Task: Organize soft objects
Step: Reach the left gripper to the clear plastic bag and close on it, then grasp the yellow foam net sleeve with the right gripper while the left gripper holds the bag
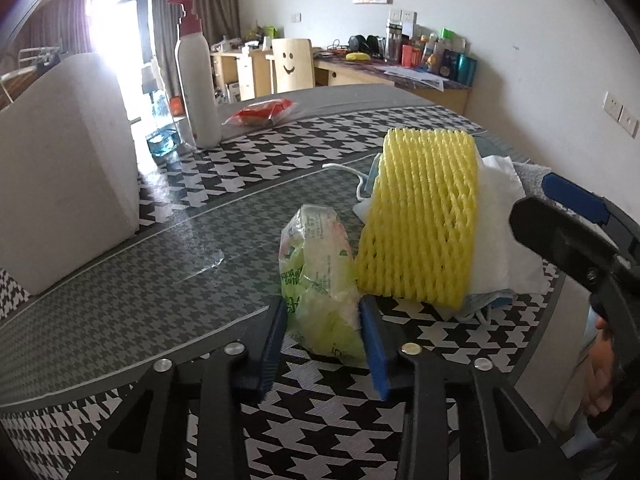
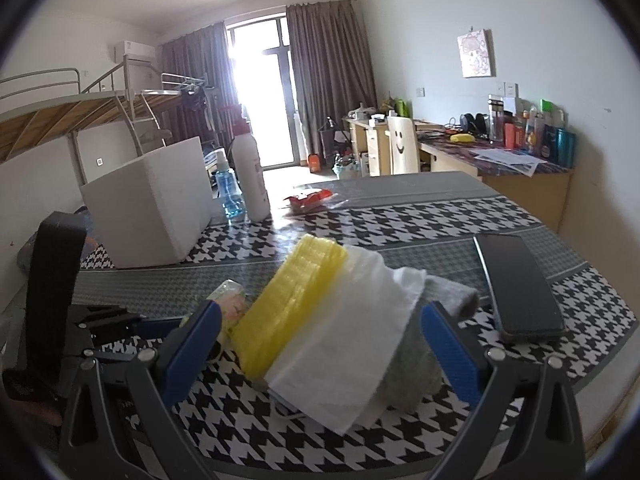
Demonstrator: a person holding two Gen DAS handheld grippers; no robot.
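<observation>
Green tissue pack clamped in left tongs, beside yellow foam net stacked on white tissue and grey cloth; right tongs apart around the stack. Houndstooth table; foam box, lotion bottle, phone. Curtained room.

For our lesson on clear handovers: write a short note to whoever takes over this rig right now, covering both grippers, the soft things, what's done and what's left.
Left gripper: shut on the green tissue pack, which sits on the table.
Right gripper: open around the pile, gripping nothing.
Pile: yellow foam net over white tissue, grey cloth behind.
White foam box stands at the left.
Done: nothing visibly sorted.
Left: probably move everything soft into one place.
</observation>
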